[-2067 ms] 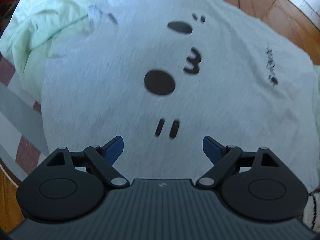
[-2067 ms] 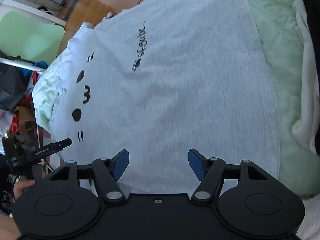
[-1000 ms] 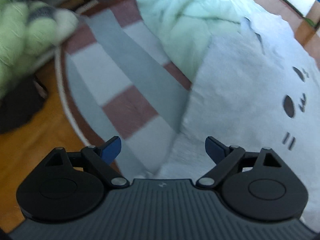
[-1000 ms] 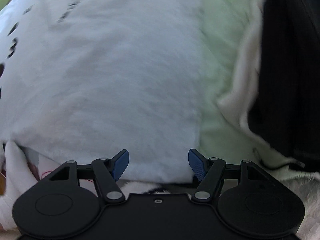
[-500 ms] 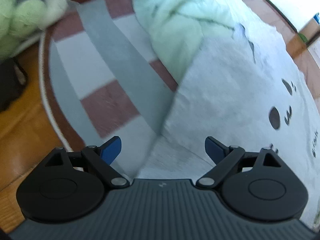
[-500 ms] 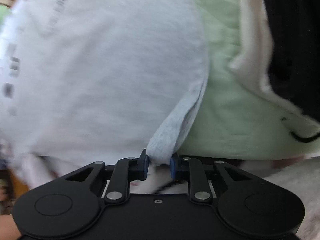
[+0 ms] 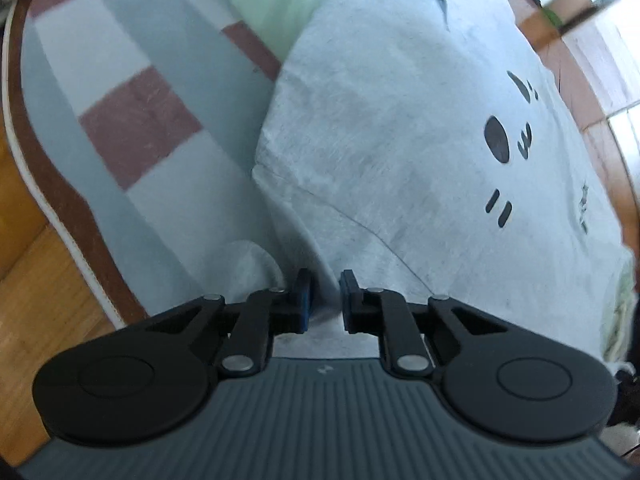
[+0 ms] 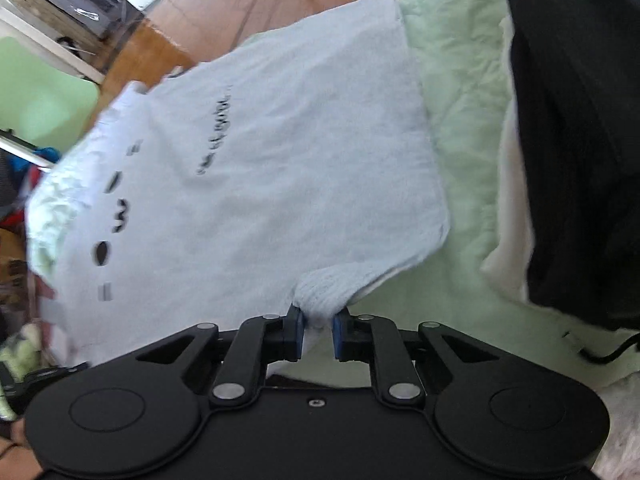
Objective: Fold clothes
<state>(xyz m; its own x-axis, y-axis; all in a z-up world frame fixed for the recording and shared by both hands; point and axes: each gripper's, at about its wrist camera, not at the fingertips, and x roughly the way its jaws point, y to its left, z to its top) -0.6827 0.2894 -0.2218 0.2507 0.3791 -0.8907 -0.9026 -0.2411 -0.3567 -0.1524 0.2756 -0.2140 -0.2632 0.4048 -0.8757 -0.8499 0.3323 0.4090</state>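
A light grey T-shirt (image 7: 400,140) with a black cartoon face print lies spread out, front side up. In the left wrist view my left gripper (image 7: 324,300) is shut on the shirt's near corner, with cloth bunched between its blue pads. In the right wrist view the same T-shirt (image 8: 280,152) stretches away, and my right gripper (image 8: 318,334) pinches its other near corner. Its jaws are still closing on that bunched cloth, which is lifted off the bedding.
A pale green quilt (image 8: 472,128) lies under and beside the shirt. A dark garment (image 8: 580,120) hangs at the right. A rug with grey, white and reddish checks (image 7: 140,120) lies left of the shirt, on wooden floor (image 7: 28,272).
Both grippers went from open to pinched on the shirt's near corners. The right one closed first and has lifted its corner. The left one closed just now.
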